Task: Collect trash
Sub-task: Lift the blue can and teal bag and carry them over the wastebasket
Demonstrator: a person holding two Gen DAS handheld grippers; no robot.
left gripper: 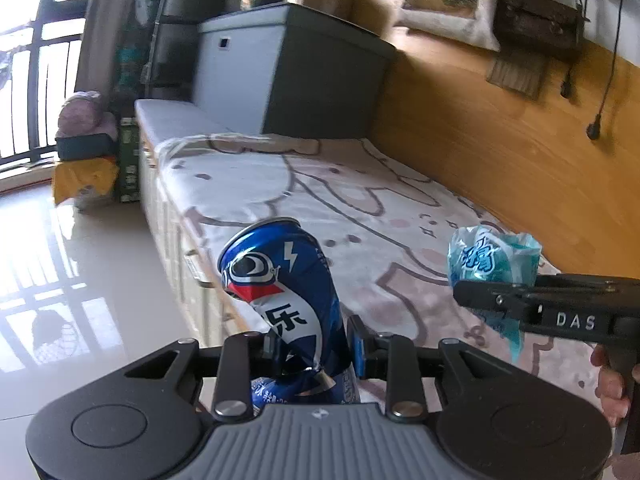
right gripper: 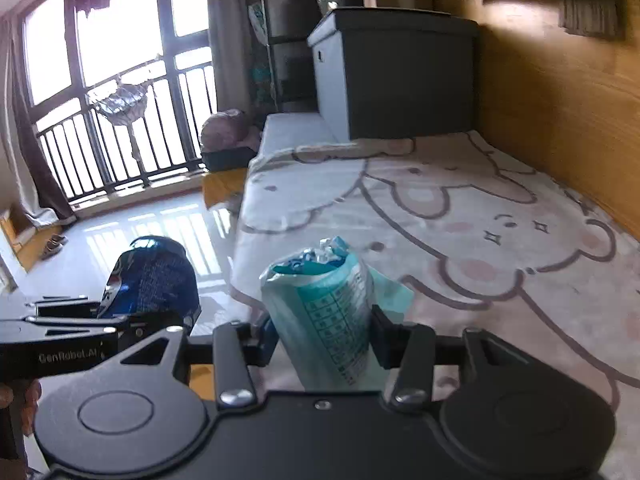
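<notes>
A crushed blue cola can [left gripper: 280,280] stands upright between the pads of my left gripper [left gripper: 316,340], which is shut on its lower part. The can hangs over the bed's near edge. In the left wrist view, my right gripper [left gripper: 480,296] comes in from the right with a crumpled teal wrapper [left gripper: 492,256] in it. From the right wrist, the wrapper [right gripper: 320,292] is pinched between both pads of my right gripper [right gripper: 324,336], above the blanket. The can [right gripper: 156,276] and my left gripper [right gripper: 92,312] show at the lower left.
Under both grippers is a bed with a bear-print blanket [right gripper: 460,208]. A grey storage box [left gripper: 288,68] stands at its far end, against a wooden wall [left gripper: 500,128]. Glossy tile floor [left gripper: 80,264] lies to the left, with a balcony railing [right gripper: 120,136] beyond. A hand [left gripper: 612,384] holds the right gripper.
</notes>
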